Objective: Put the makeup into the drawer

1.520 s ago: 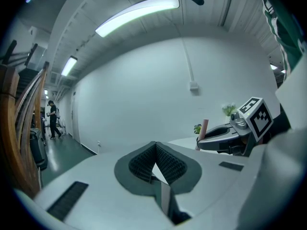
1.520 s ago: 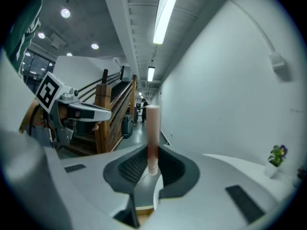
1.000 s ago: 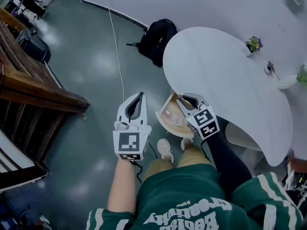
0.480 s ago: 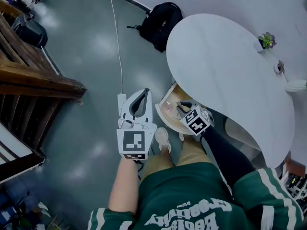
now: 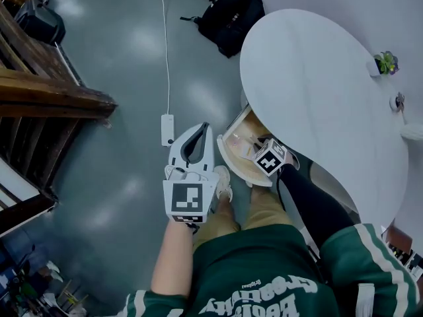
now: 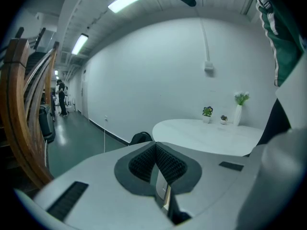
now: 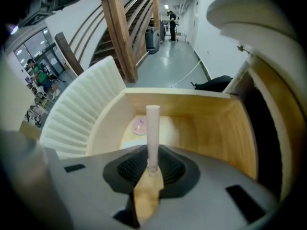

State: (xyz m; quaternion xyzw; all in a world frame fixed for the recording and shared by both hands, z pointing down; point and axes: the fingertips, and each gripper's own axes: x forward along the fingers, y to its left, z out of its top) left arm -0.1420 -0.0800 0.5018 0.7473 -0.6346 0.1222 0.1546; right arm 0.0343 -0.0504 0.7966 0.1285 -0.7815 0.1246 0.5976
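Glossy grey-green floor [image 5: 125, 71], white walls, corridor w/ ceiling strip lights.

Right gripper [image 7: 152, 166] tipped steeply down, jaws clamped on base of makeup stick [image 7: 152, 128]: slim pale-pink tube, straight betw. the pads, free end pointing into open drawer [image 7: 216, 123]. Any print on tube too small to read. Free end over drawer's pale wooden bottom; touching or not, can't tell. Already in drawer: small round pink item [image 7: 139, 125] near back wall, blurred, kind unclear. Ribbed white drawer front [image 7: 81, 114] at left in right gripper view. In head view, little more than right gripper's marker cube visible, jaws lost inside drawer.

Left gripper [image 6: 157, 150] clear of drawer, to its left in head view, jaws pressed together, nothing betw. them. Black-and-white square marker on its cube, no lettering.

Further out: white oval table [image 5: 317, 91] overhanging drawer, hiding its rear part. Black backpack [image 5: 231, 15] on floor beyond table. White cable [image 5: 164, 51] running down to white box [image 5: 167, 129] on floor. Wooden stairs [image 5: 46, 91] at left, cut off by frame edge. Small potted plant [image 5: 384, 63] near far table edge. Pale shoe [image 5: 223, 183] half hidden behind left gripper. White print on green shirt [image 5: 264, 289] upside down, partly cut off, not readable w/ certainty.
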